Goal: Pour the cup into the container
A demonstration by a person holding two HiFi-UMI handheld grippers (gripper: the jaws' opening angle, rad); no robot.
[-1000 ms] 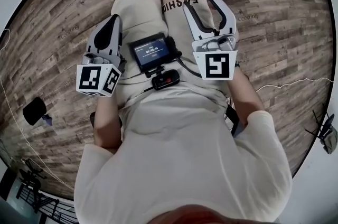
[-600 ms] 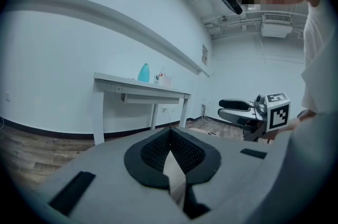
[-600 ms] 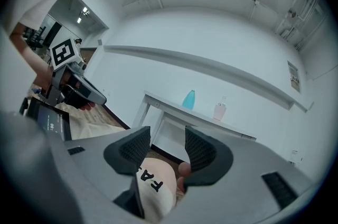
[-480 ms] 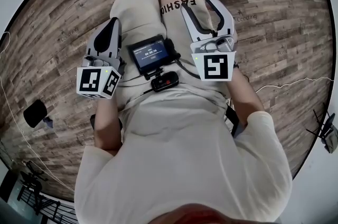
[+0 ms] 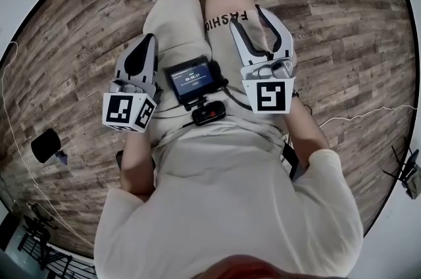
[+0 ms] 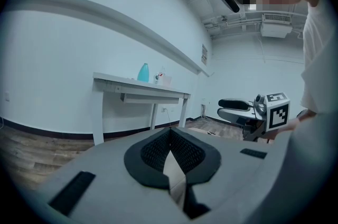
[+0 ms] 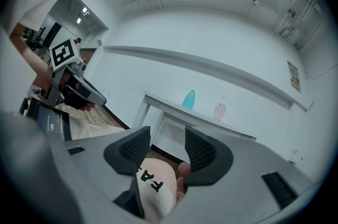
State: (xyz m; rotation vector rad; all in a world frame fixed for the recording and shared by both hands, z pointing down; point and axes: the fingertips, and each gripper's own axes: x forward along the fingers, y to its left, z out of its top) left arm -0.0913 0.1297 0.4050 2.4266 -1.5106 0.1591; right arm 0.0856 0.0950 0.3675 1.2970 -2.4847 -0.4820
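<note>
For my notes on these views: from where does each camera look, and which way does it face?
Head view: on the person's head, facing steeply down at the lap, screen, left gripper, right gripper.
Left gripper view: on that gripper, facing along shut jaws toward a white table; right gripper and a sleeve show.
Right gripper view: on that gripper, facing along open jaws over a knee toward the table.
Shared: both gripper views show the blue bottle.

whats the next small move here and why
Probably lift both grippers off the thighs and turn toward the table. The left gripper is shut on nothing and the right gripper is open and empty. Both hang over the thighs. Nothing to pour shows near them. The small items on that far table are the only candidates.
</note>
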